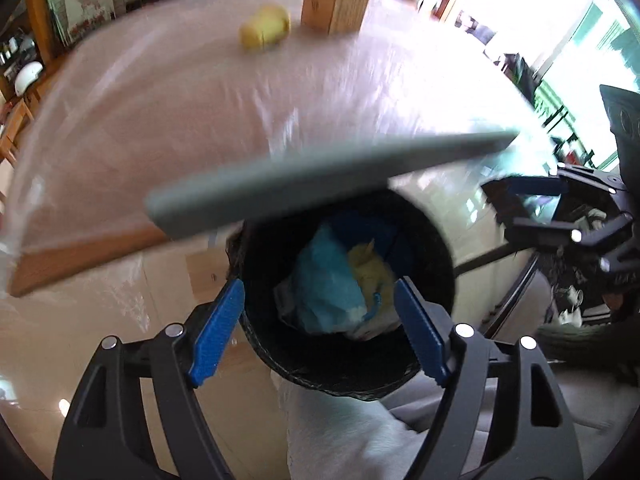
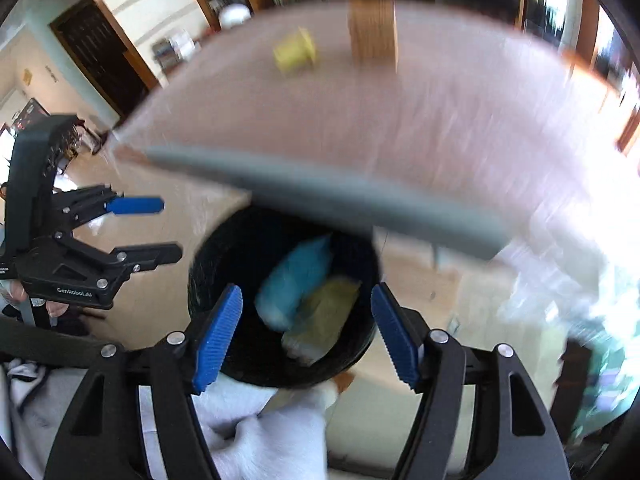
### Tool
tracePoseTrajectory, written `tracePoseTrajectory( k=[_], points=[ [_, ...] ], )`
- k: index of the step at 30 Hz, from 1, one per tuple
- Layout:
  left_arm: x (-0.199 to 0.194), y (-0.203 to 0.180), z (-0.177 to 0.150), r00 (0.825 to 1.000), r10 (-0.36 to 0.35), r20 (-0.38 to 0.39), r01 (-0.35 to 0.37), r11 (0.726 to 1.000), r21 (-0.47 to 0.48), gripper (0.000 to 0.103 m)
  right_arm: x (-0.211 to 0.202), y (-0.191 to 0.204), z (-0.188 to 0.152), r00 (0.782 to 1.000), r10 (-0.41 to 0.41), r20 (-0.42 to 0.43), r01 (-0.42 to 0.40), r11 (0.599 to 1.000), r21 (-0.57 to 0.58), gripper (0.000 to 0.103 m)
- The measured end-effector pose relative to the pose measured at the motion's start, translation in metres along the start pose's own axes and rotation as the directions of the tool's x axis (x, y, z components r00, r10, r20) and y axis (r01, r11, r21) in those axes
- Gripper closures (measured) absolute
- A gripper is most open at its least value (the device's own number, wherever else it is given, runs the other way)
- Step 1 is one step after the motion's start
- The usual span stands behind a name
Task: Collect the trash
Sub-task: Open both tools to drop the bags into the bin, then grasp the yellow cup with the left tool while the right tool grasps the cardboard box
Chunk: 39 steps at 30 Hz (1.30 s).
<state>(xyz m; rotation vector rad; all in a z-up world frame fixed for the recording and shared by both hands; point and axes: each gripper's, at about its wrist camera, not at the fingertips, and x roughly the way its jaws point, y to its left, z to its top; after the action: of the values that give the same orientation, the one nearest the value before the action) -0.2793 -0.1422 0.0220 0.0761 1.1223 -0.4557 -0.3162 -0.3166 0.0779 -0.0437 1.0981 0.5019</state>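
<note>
Two claws hang open and empty: your left claw (image 1: 320,328) and right claw (image 2: 306,332) over the round black lined bin (image 1: 436,248). Beyond them, the flat grey slab (image 1: 332,180) falling unheld could clip the rim and miss.

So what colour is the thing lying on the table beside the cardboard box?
Pale yellow, clearest in the left wrist view, beside the brown cardboard box.

A blurred grey slab (image 1: 332,184) hides the far rim of the black bin (image 1: 432,248), whose crumpled contents stay unreadable
</note>
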Motion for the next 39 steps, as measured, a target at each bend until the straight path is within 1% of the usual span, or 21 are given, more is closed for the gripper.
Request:
tracePoseTrajectory(
  k=[1, 2, 4, 5, 6, 7, 8, 9, 10, 12, 14, 16, 17, 19, 21, 23, 27, 29, 35, 37, 39],
  points=[
    [-0.011, 0.0, 0.003, 0.999, 0.0, 0.036, 0.0, 1.0, 0.007, 0.025, -0.015, 0.002, 0.006, 0.998, -0.017, 0.059, 0.018, 1.0, -0.022, 0.032],
    [-0.024, 0.001, 0.011, 0.996, 0.011, 0.088, -0.012, 1.0, 0.017, 0.025, -0.035, 0.006, 0.015, 0.988, -0.042, 0.149, 0.048, 0.998, -0.042, 0.027],
    [-0.049, -0.001, 0.026, 0.977, 0.067, 0.202, -0.077, 0.996, 0.04, 0.016, -0.065, 0.009, 0.03, 0.946, -0.065, 0.317, 0.088, 0.995, -0.057, 0.004],
    [-0.058, -0.001, 0.034, 0.958, 0.106, 0.267, -0.122, 0.991, 0.046, 0.007, -0.08, 0.011, 0.037, 0.906, -0.074, 0.416, 0.106, 0.993, -0.054, 0.004],
    [-0.066, -0.001, 0.043, 0.925, 0.149, 0.35, -0.177, 0.983, 0.049, 0.003, -0.093, 0.011, 0.046, 0.85, -0.082, 0.521, 0.121, 0.992, -0.041, 0.004],
    [-0.068, 0.0, 0.049, 0.901, 0.181, 0.394, -0.217, 0.975, 0.049, 0.003, -0.096, 0.011, 0.053, 0.834, -0.08, 0.546, 0.123, 0.992, -0.042, 0.004],
    [-0.065, 0.0, 0.059, 0.88, 0.224, 0.419, -0.271, 0.961, 0.055, 0.003, -0.092, 0.009, 0.069, 0.844, -0.082, 0.529, 0.12, 0.992, -0.038, 0.004],
    [-0.06, 0.003, 0.066, 0.881, 0.233, 0.412, -0.286, 0.956, 0.069, 0.003, -0.083, 0.005, 0.085, 0.864, -0.098, 0.494, 0.119, 0.993, -0.013, 0.004],
    [-0.054, 0.005, 0.076, 0.886, 0.23, 0.403, -0.287, 0.954, 0.088, 0.003, -0.076, 0.001, 0.094, 0.874, -0.111, 0.473, 0.121, 0.993, 0.008, 0.004],
    [-0.045, 0.008, 0.09, 0.88, 0.258, 0.399, -0.313, 0.946, 0.08, 0.003, -0.057, -0.007, 0.114, 0.885, -0.142, 0.443, 0.14, 0.989, 0.038, 0.004],
    [-0.029, 0.018, 0.108, 0.92, 0.213, 0.328, -0.252, 0.964, 0.082, 0.003, -0.034, -0.019, 0.137, 0.91, -0.133, 0.393, 0.123, 0.991, 0.05, 0.004],
    [-0.019, 0.03, 0.122, 0.945, 0.169, 0.279, -0.199, 0.976, 0.082, 0.003, -0.015, -0.029, 0.154, 0.932, -0.118, 0.343, 0.102, 0.993, 0.064, 0.004],
    [-0.012, 0.034, 0.127, 0.949, 0.165, 0.268, -0.196, 0.976, 0.093, 0.005, -0.003, -0.034, 0.164, 0.94, -0.124, 0.318, 0.107, 0.992, 0.071, 0.004],
    [-0.002, 0.038, 0.131, 0.959, 0.152, 0.24, -0.185, 0.975, 0.125, 0.013, 0.014, -0.037, 0.171, 0.951, -0.133, 0.279, 0.116, 0.99, 0.074, 0.007],
    [0.006, 0.04, 0.133, 0.965, 0.142, 0.222, -0.179, 0.971, 0.157, 0.016, 0.035, -0.043, 0.182, 0.963, -0.14, 0.232, 0.124, 0.989, 0.083, 0.009],
    [0.016, 0.04, 0.138, 0.97, 0.132, 0.204, -0.174, 0.963, 0.206, 0.021, 0.05, -0.046, 0.184, 0.968, -0.147, 0.201, 0.131, 0.987, 0.094, 0.01],
    [0.033, 0.035, 0.147, 0.979, 0.096, 0.182, -0.145, 0.949, 0.28, 0.023, 0.069, -0.047, 0.189, 0.977, -0.135, 0.163, 0.12, 0.988, 0.099, 0.013],
    [0.041, 0.035, 0.152, 0.984, 0.077, 0.163, -0.124, 0.946, 0.301, 0.028, 0.078, -0.043, 0.191, 0.98, -0.132, 0.149, 0.119, 0.989, 0.093, 0.015],
    [0.058, 0.035, 0.161, 0.992, 0.043, 0.121, -0.081, 0.941, 0.327, 0.037, 0.099, -0.048, 0.197, 0.984, -0.137, 0.114, 0.125, 0.986, 0.112, 0.02],
    [0.061, 0.035, 0.162, 0.994, 0.032, 0.109, -0.067, 0.94, 0.335, 0.046, 0.101, -0.049, 0.197, 0.986, -0.13, 0.108, 0.117, 0.986, 0.12, 0.024],
    [0.063, 0.035, 0.162, 0.995, 0.016, 0.094, -0.047, 0.939, 0.341, 0.049, 0.104, -0.05, 0.199, 0.986, -0.132, 0.105, 0.119, 0.985, 0.122, 0.027]
  ],
)
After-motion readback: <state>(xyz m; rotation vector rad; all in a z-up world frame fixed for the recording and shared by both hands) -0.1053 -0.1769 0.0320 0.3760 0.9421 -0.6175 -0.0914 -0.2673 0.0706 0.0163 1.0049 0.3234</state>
